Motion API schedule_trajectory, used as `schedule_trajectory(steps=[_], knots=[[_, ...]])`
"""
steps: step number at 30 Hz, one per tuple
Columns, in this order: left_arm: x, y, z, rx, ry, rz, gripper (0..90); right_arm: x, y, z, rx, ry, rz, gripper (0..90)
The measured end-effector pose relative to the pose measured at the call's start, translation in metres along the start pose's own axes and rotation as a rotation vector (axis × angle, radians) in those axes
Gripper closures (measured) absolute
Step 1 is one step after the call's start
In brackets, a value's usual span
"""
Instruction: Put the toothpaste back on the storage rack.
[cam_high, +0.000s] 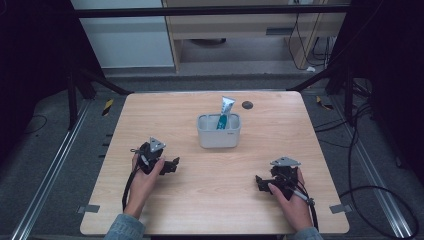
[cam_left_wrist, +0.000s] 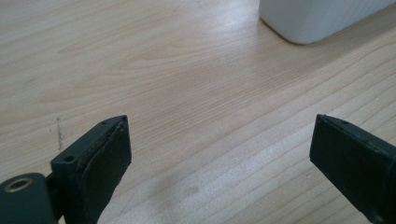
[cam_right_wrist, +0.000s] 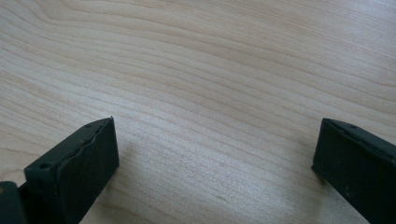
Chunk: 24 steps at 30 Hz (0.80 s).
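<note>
Left gripper (cam_high: 174, 164): low over the table at about 8 o'clock from the tub, jaws spread wide with bare wood between them — nothing held.
Left gripper's own view: the two black pads (cam_left_wrist: 105, 158) stand far apart, and a rounded white corner of the tub (cam_left_wrist: 317, 18) sits at 1 o'clock, well ahead.
Right gripper (cam_high: 258, 182): down at 4 o'clock from the tub, pointing in toward the middle of the table, jaws likewise gaping and empty.
Tub (cam_high: 218, 136): white, rounded, upright a little beyond table centre, apart from both grippers.
Tube (cam_high: 225, 113): teal and white, probably toothpaste — print too small to read; standing in the tub, crimped end up, leaning slightly.
Table (cam_high: 150, 115): pale wood grain, a small dark round spot (cam_high: 247, 104) at 1 o'clock from the tub.
</note>
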<state>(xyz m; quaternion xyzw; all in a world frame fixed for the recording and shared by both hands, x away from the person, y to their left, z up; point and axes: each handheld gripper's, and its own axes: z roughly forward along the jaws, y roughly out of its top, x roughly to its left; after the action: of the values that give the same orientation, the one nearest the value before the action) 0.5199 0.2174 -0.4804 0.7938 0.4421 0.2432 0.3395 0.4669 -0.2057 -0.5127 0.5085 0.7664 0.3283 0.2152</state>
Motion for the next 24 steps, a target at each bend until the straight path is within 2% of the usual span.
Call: schedule_trajectory(steps=[5,11,19,21,24], knots=[[0.004,-0.005,0.0,0.013,0.01,-0.006,5.1,0.0,0.0,0.0,0.0,0.0,0.0,0.4],[0.023,-0.016,-0.006,0.036,0.032,-0.068,5.2,0.0,0.0,0.0,0.0,0.0,0.0,0.4],[0.044,-0.026,-0.007,0.069,0.073,-0.11,5.3,0.0,0.0,0.0,0.0,0.0,0.0,0.4],[0.048,-0.028,-0.006,0.071,0.075,-0.125,5.5,0.0,0.0,0.0,0.0,0.0,0.0,0.4],[0.048,-0.031,-0.003,0.089,0.062,-0.125,5.5,0.0,0.0,0.0,0.0,0.0,0.0,0.4]])
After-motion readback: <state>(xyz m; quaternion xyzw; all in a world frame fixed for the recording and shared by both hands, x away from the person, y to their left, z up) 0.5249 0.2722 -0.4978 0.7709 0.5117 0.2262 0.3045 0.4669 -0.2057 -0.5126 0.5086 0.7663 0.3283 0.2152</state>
